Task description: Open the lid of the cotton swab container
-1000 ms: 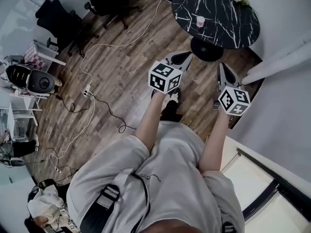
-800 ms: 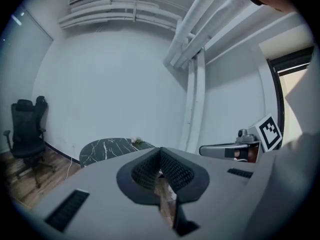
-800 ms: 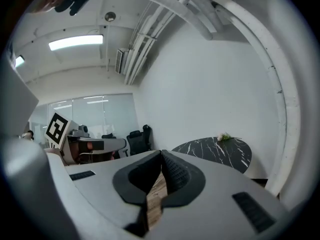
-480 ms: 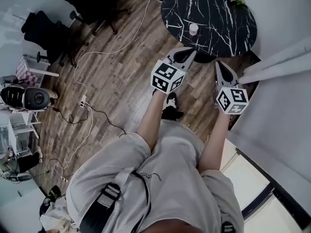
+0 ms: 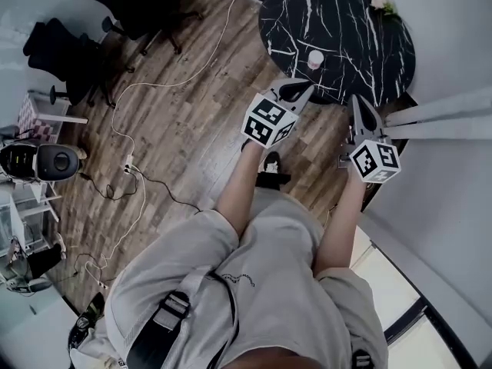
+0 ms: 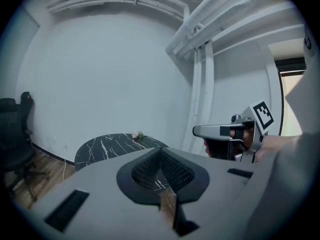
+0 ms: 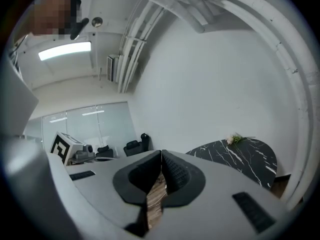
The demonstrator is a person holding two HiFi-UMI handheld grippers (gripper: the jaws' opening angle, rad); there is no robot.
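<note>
Holds left gripper (image 5: 301, 88) and right gripper (image 5: 357, 106) shut tight, empty, near the marble table (image 5: 361, 44) bearing the cotton swab container (image 5: 315, 58). Shows container and floor cable (image 5: 127, 160) in head view only.

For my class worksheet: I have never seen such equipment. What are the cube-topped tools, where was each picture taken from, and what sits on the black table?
No robot here: a person holds a hand-held gripper in each hand, each topped by a marker cube. The overhead picture comes from a camera on the person's head. The other two come from cameras riding on the left hand-held gripper and the right hand-held gripper, looking along their jaws. Both are shut and hold nothing. Ahead stands a round black marble table bearing a small pale container, untouched, with flowers near its far edge.
</note>
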